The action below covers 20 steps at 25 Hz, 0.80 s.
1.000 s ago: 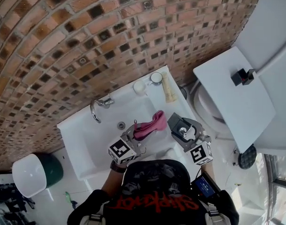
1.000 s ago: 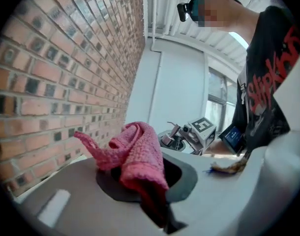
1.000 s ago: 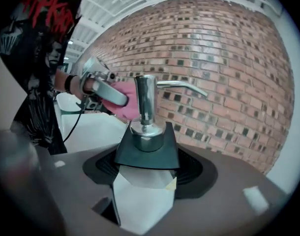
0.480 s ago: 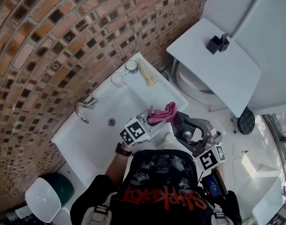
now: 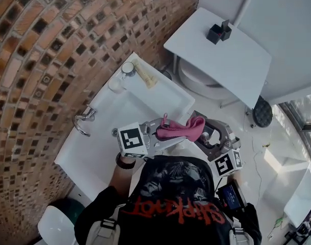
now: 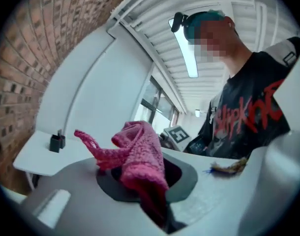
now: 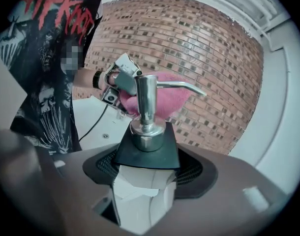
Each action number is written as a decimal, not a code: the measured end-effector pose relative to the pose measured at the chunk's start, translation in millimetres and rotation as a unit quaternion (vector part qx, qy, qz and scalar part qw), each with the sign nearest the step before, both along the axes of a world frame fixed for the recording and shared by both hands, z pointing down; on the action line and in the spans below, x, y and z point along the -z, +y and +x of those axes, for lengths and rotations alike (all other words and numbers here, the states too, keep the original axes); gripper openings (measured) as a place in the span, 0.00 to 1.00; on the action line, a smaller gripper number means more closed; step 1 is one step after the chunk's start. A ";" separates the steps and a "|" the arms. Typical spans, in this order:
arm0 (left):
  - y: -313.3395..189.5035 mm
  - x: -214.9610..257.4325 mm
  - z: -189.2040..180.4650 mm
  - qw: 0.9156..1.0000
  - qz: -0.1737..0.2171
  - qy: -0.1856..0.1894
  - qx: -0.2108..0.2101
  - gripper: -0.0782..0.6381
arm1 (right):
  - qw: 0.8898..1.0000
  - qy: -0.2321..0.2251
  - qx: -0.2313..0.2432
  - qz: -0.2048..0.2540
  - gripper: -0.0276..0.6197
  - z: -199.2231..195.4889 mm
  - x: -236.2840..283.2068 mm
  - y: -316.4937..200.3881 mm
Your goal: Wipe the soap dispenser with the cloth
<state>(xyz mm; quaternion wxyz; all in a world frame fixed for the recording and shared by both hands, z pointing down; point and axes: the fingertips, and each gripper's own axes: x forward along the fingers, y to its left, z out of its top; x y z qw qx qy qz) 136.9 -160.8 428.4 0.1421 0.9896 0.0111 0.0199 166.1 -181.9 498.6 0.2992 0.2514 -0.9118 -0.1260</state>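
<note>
1. The head view alone takes in the white sink (image 5: 145, 93), its tap (image 5: 82, 120) and the brick wall (image 5: 53, 45). It shows both grippers meeting off the sink's front corner, in front of the person's chest.
2. Only the left gripper view shows the left gripper (image 5: 163, 135) with its jaws pinching the pink cloth (image 6: 139, 154) at one bunched end. The rest of the cloth stands up loose.
3. Only the right gripper view shows the right gripper (image 5: 204, 136) with its jaws spread wide round the soap dispenser (image 7: 147, 132), gripping its pale body. There the cloth sits just behind the pump head. Whether the two touch cannot be told.
4. A second ago both grippers were over the basin, and the cloth hung beside the dispenser and apart from it. Now cloth and dispenser are together, and both are clear of the sink.
5. The cloth is a loose, open knit with a stringy corner. The dispenser has a blocky white body, a flat black square top and a chromed pump with a long thin spout. The sink is glossy, and the wall is rough brick with dark insets.
</note>
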 end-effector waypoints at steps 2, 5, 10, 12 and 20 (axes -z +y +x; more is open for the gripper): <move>6.2 -18.2 10.4 0.999 -0.009 -0.027 -0.021 0.18 | 1.000 -0.004 0.007 -0.005 0.51 -1.5 3.7 6.7; -4.8 -27.2 8.3 0.999 -0.049 -0.009 0.010 0.18 | 1.000 -0.022 0.013 -0.010 0.51 -2.1 16.5 14.5; -34.6 -49.0 0.5 0.995 -0.059 -0.018 0.077 0.18 | 0.994 -0.095 0.051 0.023 0.52 -9.8 62.9 20.3; -44.3 -62.0 -4.6 0.993 -0.049 -0.039 0.101 0.18 | 0.991 -0.124 0.037 0.010 0.51 -2.6 72.1 18.8; -16.8 -80.4 2.5 0.993 0.050 -0.103 0.036 0.18 | 0.945 -0.279 -0.156 -0.072 0.51 46.1 67.9 -21.2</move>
